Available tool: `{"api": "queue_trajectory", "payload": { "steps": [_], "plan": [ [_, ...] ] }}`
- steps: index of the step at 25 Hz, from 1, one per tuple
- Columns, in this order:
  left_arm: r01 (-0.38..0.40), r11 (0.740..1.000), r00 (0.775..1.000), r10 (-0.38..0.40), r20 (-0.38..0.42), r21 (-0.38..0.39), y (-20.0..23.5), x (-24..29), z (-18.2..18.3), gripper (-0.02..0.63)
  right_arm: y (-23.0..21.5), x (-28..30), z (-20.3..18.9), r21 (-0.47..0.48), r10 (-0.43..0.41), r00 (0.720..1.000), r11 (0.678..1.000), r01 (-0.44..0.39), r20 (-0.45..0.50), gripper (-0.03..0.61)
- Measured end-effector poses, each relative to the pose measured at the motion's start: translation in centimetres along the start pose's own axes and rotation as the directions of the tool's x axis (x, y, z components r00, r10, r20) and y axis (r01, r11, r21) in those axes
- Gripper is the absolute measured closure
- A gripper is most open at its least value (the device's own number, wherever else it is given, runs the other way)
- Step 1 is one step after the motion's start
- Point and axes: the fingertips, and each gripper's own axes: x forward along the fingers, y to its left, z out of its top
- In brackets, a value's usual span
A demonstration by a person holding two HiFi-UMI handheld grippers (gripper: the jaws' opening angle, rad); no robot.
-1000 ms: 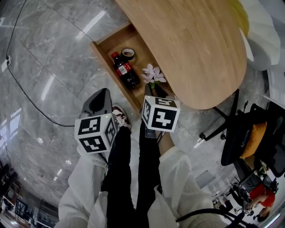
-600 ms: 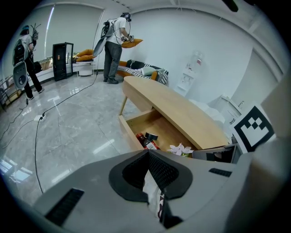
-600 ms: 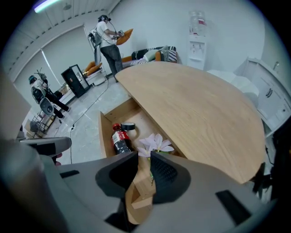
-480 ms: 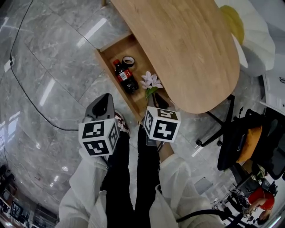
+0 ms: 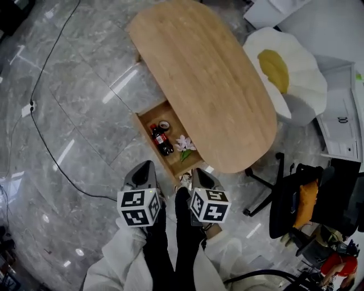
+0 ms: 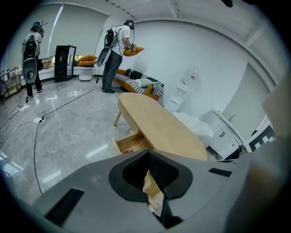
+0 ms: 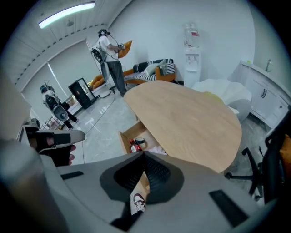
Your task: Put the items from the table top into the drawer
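A polished grey marble floor, streaked with reflected light, fills the head view from 7 to 12 o'clock. A black cable winds across it at 9 o'clock, past a white socket block. The oval wooden counter stands at centre. At its 2 o'clock lies a white egg-shaped cushion with a yellow middle. At 4 o'clock is a black office chair carrying an orange cushion. The gripper views show white walls and a water dispenser at 12 o'clock. They also show a sofa with striped cushions and a ceiling strip light at 11 o'clock.
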Motion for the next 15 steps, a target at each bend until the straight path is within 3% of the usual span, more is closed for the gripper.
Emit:
{"api": "queue_trajectory", "payload": {
  "steps": [10,15],
  "plan": [
    [0.017,1.0,0.997,-0.018,0.069,0.01,-5.1,-9.5,7.0,0.62,2.7,-11.5,7.5,-0.054,0.086,0.988,0.995,-0.08,0.131,0.517],
    [0.017,0.999,0.986,-0.024,0.167,0.042,-7.7,-14.1,11.8,0.619,2.4,-17.2,12.7,-0.093,0.11,0.962,0.992,-0.089,0.252,0.517]
  ]
}}
